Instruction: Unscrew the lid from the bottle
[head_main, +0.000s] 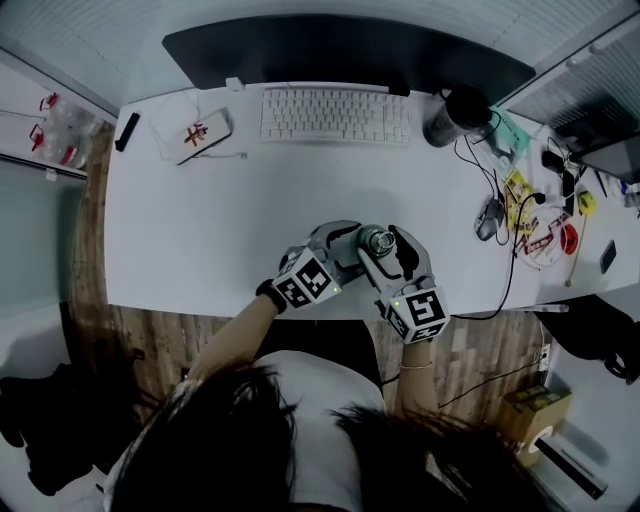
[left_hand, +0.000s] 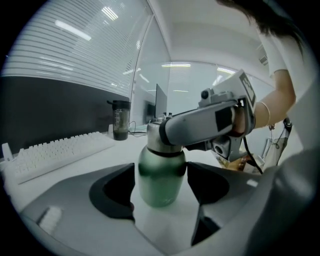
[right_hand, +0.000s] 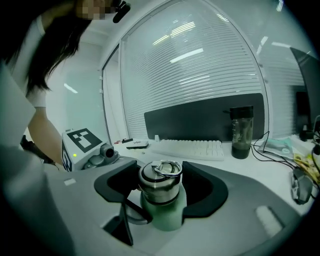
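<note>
A green metal bottle (left_hand: 161, 172) with a steel screw lid (right_hand: 160, 180) stands upright near the front edge of the white desk (head_main: 200, 230). My left gripper (left_hand: 161, 187) reaches in from the left with its jaws on either side of the green body; thin gaps show beside the pads, so it is open. From the near right, my right gripper (right_hand: 160, 189) brackets the lid at the level of its ring handle, also open, its pads just off the steel. Seen from the head view, both grippers meet at the bottle (head_main: 376, 241).
A white keyboard (head_main: 335, 115) and a dark monitor (head_main: 350, 50) lie at the back. A dark tumbler (head_main: 450, 118) stands right of the keyboard. A mouse (head_main: 488, 218), cables and small items (head_main: 545, 230) crowd the right side. A phone-like object (head_main: 195, 132) lies at the back left.
</note>
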